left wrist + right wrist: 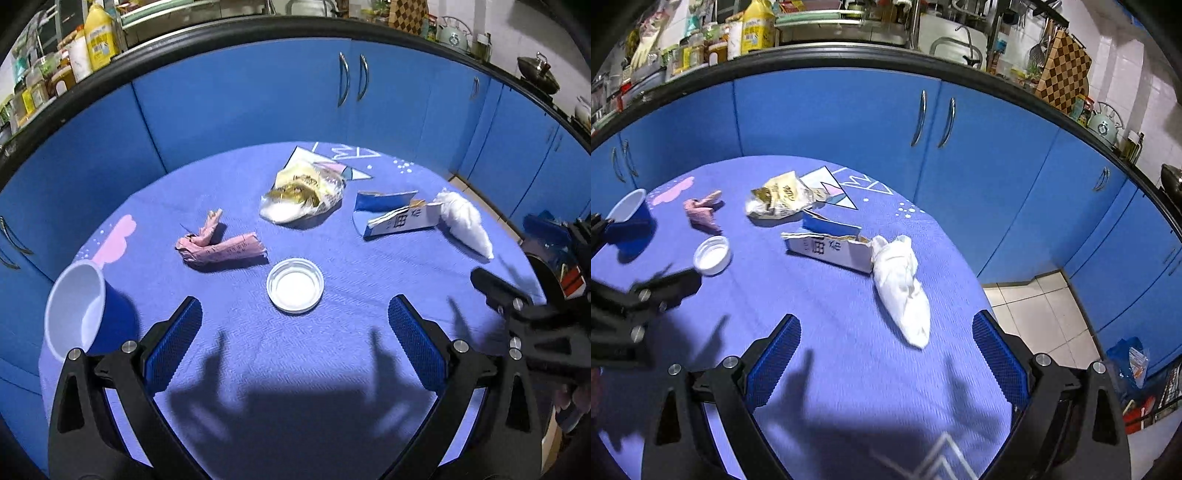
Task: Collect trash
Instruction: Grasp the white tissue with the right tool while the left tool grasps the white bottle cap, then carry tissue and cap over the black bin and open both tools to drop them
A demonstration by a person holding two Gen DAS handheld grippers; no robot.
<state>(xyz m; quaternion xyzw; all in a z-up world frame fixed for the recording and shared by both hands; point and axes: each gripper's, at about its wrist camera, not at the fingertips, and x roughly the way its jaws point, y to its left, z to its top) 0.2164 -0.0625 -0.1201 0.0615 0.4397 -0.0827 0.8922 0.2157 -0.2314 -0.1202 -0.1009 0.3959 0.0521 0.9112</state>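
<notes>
Both claws hover wide open and empty above the blue tabletop (295, 369); the left claw (294, 325) faces a white lid (294, 285), the right claw (886, 343) a crumpled white tissue (901, 288); pink paper (218, 243), a snack wrapper (303, 195), a torn carton (395, 216) and a blue cup (79, 310) lie scattered beyond.

The left gripper (295, 321) hung spread wide; a white lid (295, 284) lay at twelve o'clock, pink paper (221, 246) at eleven.
</notes>
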